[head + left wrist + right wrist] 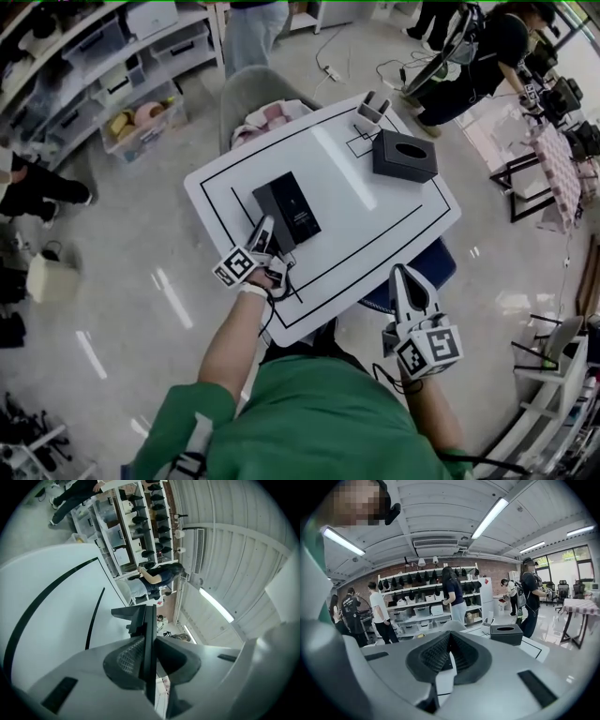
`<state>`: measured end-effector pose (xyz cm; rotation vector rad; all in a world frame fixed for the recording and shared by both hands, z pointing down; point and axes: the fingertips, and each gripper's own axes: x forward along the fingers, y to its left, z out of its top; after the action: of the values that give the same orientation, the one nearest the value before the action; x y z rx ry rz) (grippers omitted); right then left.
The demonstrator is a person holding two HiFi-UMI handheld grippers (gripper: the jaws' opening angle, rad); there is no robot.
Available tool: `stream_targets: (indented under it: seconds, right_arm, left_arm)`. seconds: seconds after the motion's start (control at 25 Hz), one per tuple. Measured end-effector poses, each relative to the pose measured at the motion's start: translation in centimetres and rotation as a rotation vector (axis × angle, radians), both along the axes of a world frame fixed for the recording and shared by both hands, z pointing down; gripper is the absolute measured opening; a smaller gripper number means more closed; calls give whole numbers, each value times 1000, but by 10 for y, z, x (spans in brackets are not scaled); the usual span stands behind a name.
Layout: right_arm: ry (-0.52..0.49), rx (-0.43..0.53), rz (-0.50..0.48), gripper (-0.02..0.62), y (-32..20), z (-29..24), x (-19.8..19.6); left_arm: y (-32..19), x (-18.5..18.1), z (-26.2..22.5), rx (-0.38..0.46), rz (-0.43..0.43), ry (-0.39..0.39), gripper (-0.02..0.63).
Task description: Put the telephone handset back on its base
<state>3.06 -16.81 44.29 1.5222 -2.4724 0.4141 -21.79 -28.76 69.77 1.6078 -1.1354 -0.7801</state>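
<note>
The black flat telephone (287, 213) lies in the middle of the white table (394, 234), inside the black lines marked on it. My left gripper (264, 234) is at the telephone's near left corner, rolled onto its side. In the left gripper view its jaws (149, 641) are shut on a thin black slab (150, 616) that runs forward into a black stepped body; I cannot tell whether this is the handset or the base's edge. My right gripper (402, 274) hangs off the table's front right edge, shut, with nothing between its pads (436, 656).
A black tissue box (404, 156) (506, 633) and a small grey holder (373, 109) stand at the table's far right. A grey chair (251, 91) is behind the table, with shelves of bins (122, 66) at the upper left. Several people stand around the room.
</note>
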Motion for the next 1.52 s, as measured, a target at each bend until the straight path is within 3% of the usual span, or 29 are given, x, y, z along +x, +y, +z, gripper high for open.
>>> stream_targets:
  seconds: [0.16,0.36,0.56,0.76,0.96,1.16,1.24,1.32,1.4,1.52]
  right_arm:
    - [-25,-15,-34,23,6,6,-5]
    - [-45,-14,-54,23,10,8,0]
    - [-73,-6,-53,23,7,7,10]
    - [-92,-6,-53,23,7,7,17]
    - [-103,-26,-49,23,4,13,23]
    - [-104,-51,-52,23,5,19,21]
    - [-105,-54,-55,23,6,20,18]
    - [-103,-54,-57,23,5,20,16]
    - [-101,-50,-61,23,5,19,15]
    - [-101,-43,-63,23,4,16,14]
  left_arm:
    - [-3,0,3,-38,-6,-45,86]
    - [-5,7,7,-126,109,-229,87]
    - [-4,11,7,-178,180,-149,87]
    - [1,15,5,-120,266,-211,80]
    - [-3,9,12,-19,304,-120,79]
    - [-4,20,5,51,341,114,80]
    - [-4,20,7,55,328,142,80]
    - [-4,14,14,28,306,54,80]
    - [-4,9,20,-9,296,-115,83]
    - [-8,12,9,0,340,-297,100]
